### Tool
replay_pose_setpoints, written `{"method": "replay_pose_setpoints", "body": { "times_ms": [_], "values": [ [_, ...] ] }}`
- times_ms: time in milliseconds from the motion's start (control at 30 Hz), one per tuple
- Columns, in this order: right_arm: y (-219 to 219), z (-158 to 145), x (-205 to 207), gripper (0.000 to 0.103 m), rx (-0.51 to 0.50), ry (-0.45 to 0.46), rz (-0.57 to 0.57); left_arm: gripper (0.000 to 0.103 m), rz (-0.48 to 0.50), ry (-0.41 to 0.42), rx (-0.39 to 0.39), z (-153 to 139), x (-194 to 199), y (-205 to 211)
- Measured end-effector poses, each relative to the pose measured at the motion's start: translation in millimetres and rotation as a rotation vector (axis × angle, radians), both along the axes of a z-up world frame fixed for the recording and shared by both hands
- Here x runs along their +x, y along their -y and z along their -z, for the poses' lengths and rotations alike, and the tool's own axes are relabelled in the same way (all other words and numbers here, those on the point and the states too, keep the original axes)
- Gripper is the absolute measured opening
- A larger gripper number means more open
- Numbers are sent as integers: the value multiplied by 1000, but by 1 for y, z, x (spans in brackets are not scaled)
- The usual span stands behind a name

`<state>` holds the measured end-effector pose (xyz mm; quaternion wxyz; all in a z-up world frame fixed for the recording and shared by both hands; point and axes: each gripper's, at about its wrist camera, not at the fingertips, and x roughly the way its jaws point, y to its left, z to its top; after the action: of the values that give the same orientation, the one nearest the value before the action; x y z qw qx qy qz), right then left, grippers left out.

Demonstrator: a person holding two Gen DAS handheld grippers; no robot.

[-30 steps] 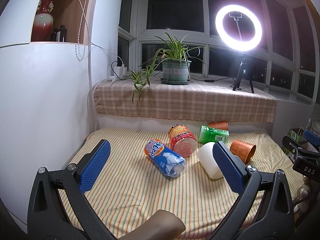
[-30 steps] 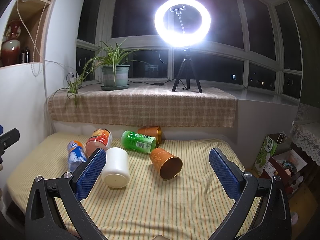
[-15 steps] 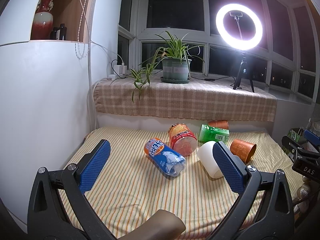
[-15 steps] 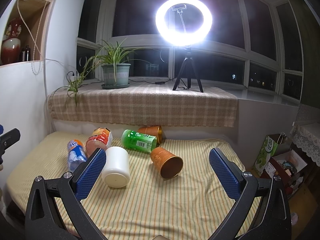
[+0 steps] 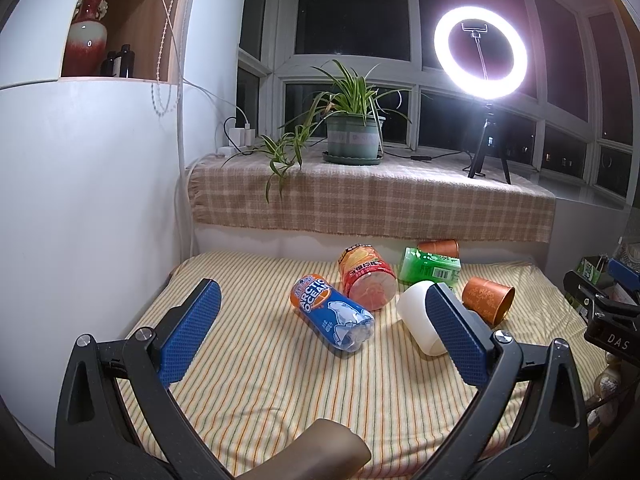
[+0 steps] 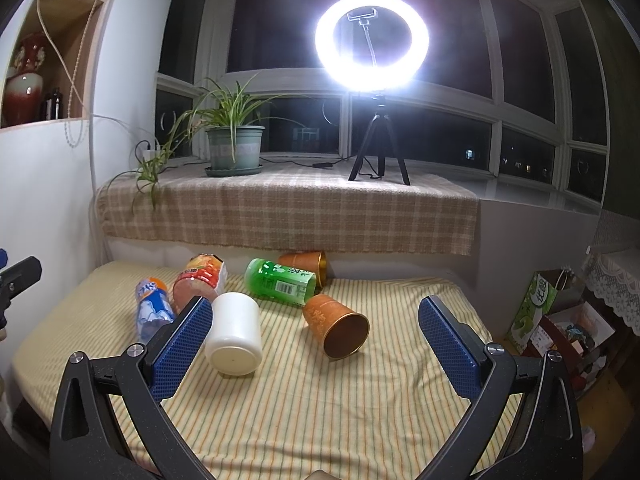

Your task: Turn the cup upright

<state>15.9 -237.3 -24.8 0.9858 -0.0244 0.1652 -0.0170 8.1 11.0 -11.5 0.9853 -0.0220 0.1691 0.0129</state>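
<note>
A white cup [image 6: 235,332] lies on its side on the striped cloth; it also shows in the left wrist view [image 5: 418,320], partly behind the right finger. An orange cup [image 6: 335,326] lies on its side, mouth toward me, also in the left wrist view [image 5: 486,298]. A second orange cup [image 6: 306,262] lies at the back. My left gripper [image 5: 320,338] is open and empty, short of the objects. My right gripper [image 6: 316,346] is open and empty, in front of the cups.
A blue-orange bottle [image 5: 332,312], a red-orange can [image 5: 366,276] and a green bottle [image 5: 430,266] lie on the cloth [image 6: 320,408]. Behind is a checked sill with a potted plant [image 6: 234,148] and ring light [image 6: 372,40]. A white wall stands left [image 5: 80,200]; boxes right [image 6: 560,320].
Both grippers have barely shifted; the views are nearly unchanged. No object has moved.
</note>
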Motion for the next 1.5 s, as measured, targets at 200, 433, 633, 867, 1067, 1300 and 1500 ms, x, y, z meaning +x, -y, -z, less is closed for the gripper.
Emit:
{"method": "replay_pose_setpoints", "body": {
  "times_ms": [200,433,633,867,1067,1300,1500],
  "values": [
    [-3,0,1,103,-5,-4,-3,103,-2,-3,0,3,-1,-2],
    [-8,0,5,103,-15,-10,-20,103,-11,-10,-2,14,-5,-7],
    [-14,1,12,103,-21,-20,-47,103,-29,-21,-5,12,-4,-12],
    [-35,3,32,103,-37,-49,-167,103,-69,-52,-24,15,-6,-32],
    [-54,12,68,103,0,-154,-324,103,-98,-101,-53,23,-6,-53],
    [-88,28,113,102,39,-331,-533,103,-131,-160,-96,37,-9,-77],
    [-114,41,146,102,71,-472,-626,103,-151,-181,-115,46,-15,-91]
  ]
}}
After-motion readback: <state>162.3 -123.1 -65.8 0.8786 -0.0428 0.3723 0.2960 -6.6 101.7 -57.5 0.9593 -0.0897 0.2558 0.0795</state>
